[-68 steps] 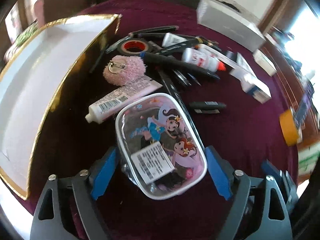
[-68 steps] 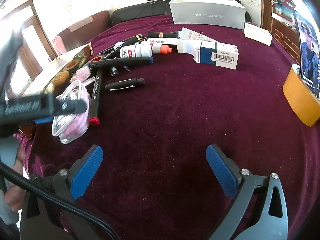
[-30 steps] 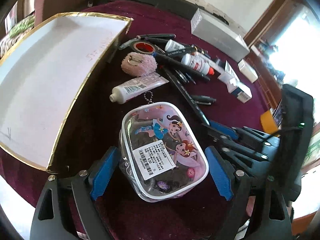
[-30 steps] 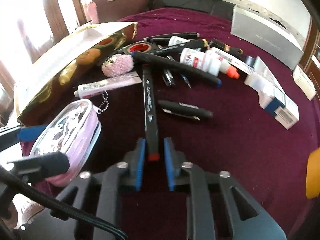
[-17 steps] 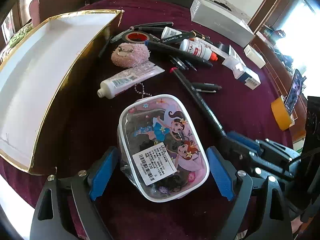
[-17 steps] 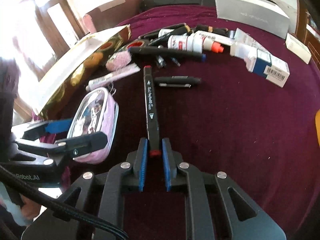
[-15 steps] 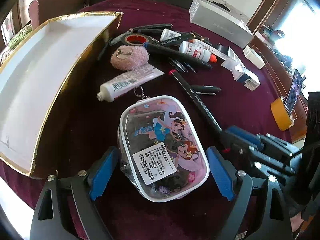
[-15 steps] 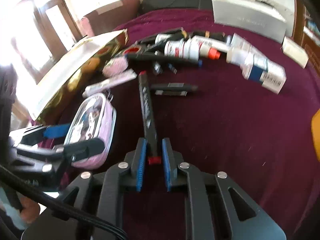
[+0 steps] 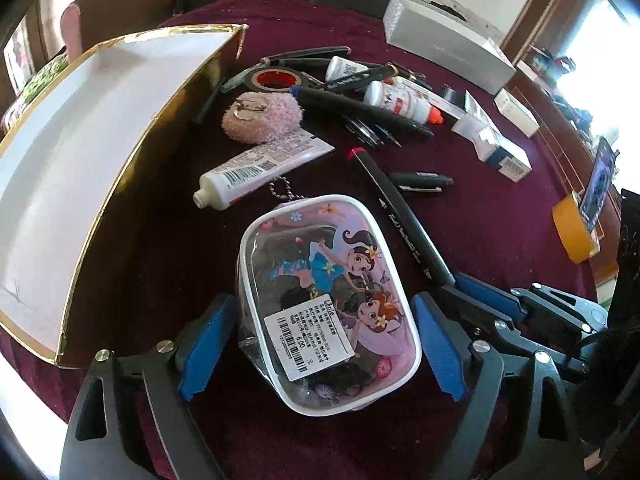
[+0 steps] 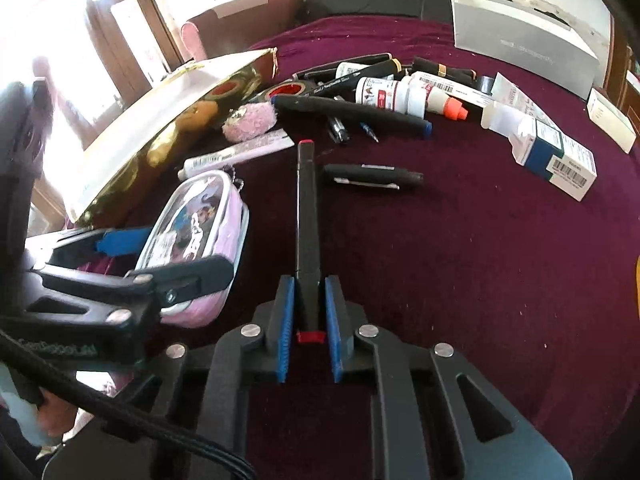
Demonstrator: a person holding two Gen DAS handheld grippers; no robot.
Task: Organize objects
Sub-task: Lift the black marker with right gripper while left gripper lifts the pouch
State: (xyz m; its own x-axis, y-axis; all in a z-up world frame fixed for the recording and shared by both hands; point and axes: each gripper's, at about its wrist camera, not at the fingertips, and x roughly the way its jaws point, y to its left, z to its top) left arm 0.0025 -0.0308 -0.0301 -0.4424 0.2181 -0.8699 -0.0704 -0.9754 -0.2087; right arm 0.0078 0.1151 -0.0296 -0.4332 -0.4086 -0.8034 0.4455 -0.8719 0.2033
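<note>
A clear pink cartoon pouch [image 9: 326,296] lies on the maroon cloth between the blue pads of my left gripper [image 9: 320,344], which is open around it, pads just beside its sides. The pouch also shows in the right wrist view [image 10: 196,236]. My right gripper [image 10: 308,308] is shut on the near end of a long black marker with red caps [image 10: 306,216]. The marker [image 9: 400,216] points away, just right of the pouch. The right gripper [image 9: 492,300] shows beside the left one.
A gold-edged white box [image 9: 80,152] lies open at the left. Behind are a pink pompom [image 9: 260,118], a tube [image 9: 260,172], red tape roll [image 9: 276,78], pens, a glue bottle [image 9: 404,102], small cartons [image 9: 500,148], a grey box [image 9: 444,50] and yellow tape [image 9: 572,228].
My right gripper came in from the right, closed on the black marker's end and has drawn it a little back. The left gripper stays open around the pouch.
</note>
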